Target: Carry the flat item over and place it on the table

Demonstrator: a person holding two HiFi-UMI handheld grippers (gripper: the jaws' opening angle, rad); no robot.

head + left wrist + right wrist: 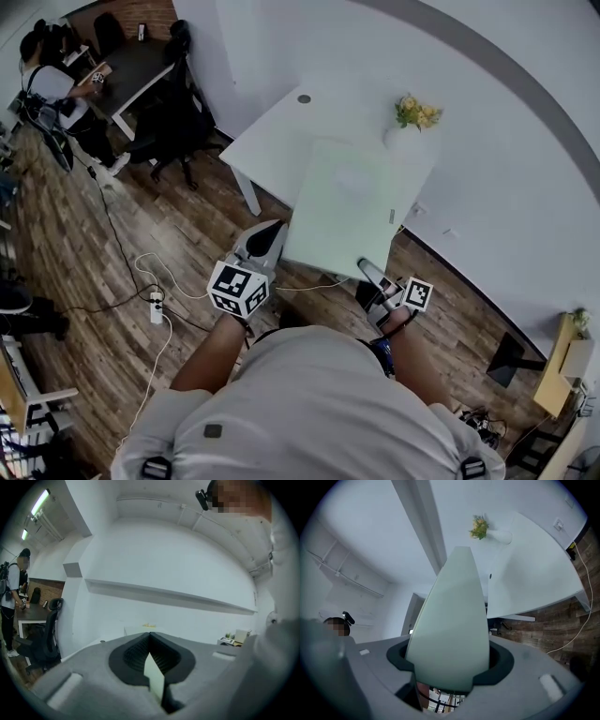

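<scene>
Steadily, with your left tongs [272,234] and right tongs [367,270] both clamped on the pale board [347,197], hold it level and lower it onto the counter [281,131], clear of the flower vase [415,113].

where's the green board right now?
Head view, centre: green board held aloft by left tongs and right tongs at its near corners, far end over the white table, near the flower vase.

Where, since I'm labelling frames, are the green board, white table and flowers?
green board [352,206], head view, centre of its face
white table [281,131], head view, bare top left of board
flowers [417,112], head view, yellow blooms
</scene>
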